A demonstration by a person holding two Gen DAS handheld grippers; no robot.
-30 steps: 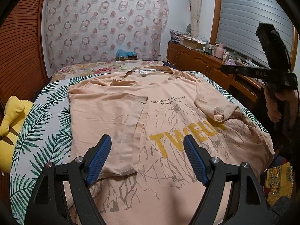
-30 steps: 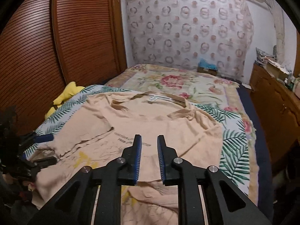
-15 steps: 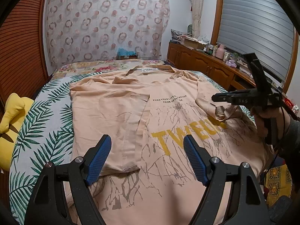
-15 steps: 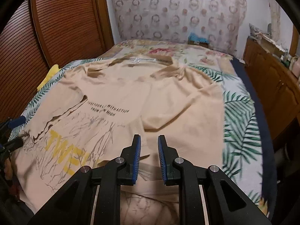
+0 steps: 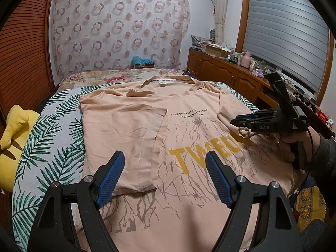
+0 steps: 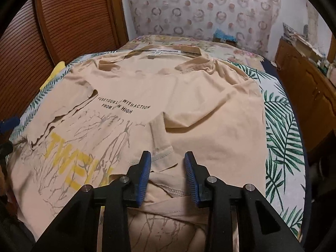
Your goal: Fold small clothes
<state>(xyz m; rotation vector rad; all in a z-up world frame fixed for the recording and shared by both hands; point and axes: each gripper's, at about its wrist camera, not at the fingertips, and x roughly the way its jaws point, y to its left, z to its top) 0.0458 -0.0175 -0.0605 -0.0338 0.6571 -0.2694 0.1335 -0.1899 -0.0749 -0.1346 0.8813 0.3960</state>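
Observation:
A peach T-shirt [image 5: 126, 126] [image 6: 210, 105] with yellow letters lies face up on the bed. Its left sleeve [image 5: 151, 138] is folded inward over the chest. My left gripper [image 5: 164, 157] hovers open above the shirt's lower left part with nothing between its blue pads. In the right wrist view the right sleeve [image 6: 161, 134] lies folded inward, its stitched hem just beyond the fingertips. My right gripper [image 6: 167, 154] [image 5: 233, 121] is low over that hem, its jaws opening and not pressing the cloth. A hand [image 5: 294, 138] holds it.
A yellow plush toy [image 5: 12, 130] [image 6: 56, 67] lies at the bed's left edge. The leaf-print bedcover [image 5: 52, 136] shows around the shirt. A wooden sideboard [image 5: 231, 77] [image 6: 304, 79] with clutter runs along the right. Slatted wooden doors [image 6: 73, 21] stand on the left.
My right gripper has come down and tipped toward the shirt's right sleeve, and its jaws have widened a little. The left gripper has stayed put.

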